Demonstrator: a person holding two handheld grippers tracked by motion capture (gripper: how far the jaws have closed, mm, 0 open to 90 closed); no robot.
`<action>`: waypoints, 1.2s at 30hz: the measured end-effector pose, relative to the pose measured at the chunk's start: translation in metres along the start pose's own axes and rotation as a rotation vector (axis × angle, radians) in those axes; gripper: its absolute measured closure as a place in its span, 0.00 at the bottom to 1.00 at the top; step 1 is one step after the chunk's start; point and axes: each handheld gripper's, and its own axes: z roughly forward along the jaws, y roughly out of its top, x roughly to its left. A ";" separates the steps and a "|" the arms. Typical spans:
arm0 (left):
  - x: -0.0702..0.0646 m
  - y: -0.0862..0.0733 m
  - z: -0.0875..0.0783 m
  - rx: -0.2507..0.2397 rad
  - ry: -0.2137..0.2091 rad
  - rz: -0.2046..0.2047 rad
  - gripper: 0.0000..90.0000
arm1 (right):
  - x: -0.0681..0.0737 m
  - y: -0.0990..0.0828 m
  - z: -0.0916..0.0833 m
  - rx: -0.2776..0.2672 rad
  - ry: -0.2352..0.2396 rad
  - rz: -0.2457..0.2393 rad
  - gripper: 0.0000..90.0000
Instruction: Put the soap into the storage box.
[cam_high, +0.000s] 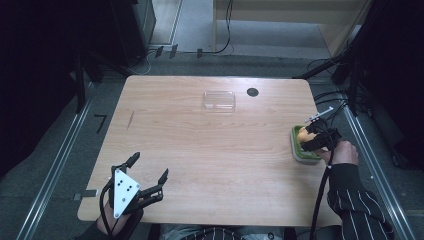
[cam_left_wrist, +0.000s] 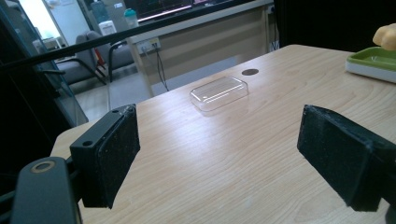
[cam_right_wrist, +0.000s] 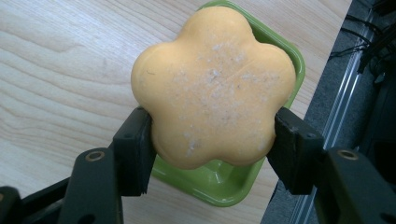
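Gripping a flower-shaped orange soap (cam_right_wrist: 212, 88) with the right gripper (cam_right_wrist: 212, 144), jaws closed on its two lower sides, pads pressing in from left and right in the right gripper view. Holding it directly over the green dish (cam_right_wrist: 219, 184), which is sitting at the table's (cam_high: 210, 150) right edge, at right of centre in the high view; whether resting in the dish or lifted just clear of it, impossible to tell. Showing no long axis on the soap, being roughly round with five lobes, so grip direction mattering little.

Idling at lower left of the high view with the left gripper (cam_high: 148, 168), jaws spread wide and empty, pointing across bare wood toward a clear lid (cam_left_wrist: 218, 93) lying flat at upper centre.

Judging the right hand (cam_high: 345, 152) far nearer to soap and dish, and the lid well apart from both grippers, up-frame and leftward from the soap.
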 end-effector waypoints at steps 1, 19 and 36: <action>0.000 0.000 0.000 0.000 0.000 0.000 0.15 | -0.001 0.000 0.001 0.006 0.002 0.005 0.44; 0.000 0.000 0.000 0.001 0.001 0.000 0.15 | -0.010 0.004 0.025 0.057 0.002 0.039 0.44; 0.000 0.000 0.000 0.001 0.000 0.000 0.15 | -0.008 0.004 0.037 0.090 -0.010 0.036 0.44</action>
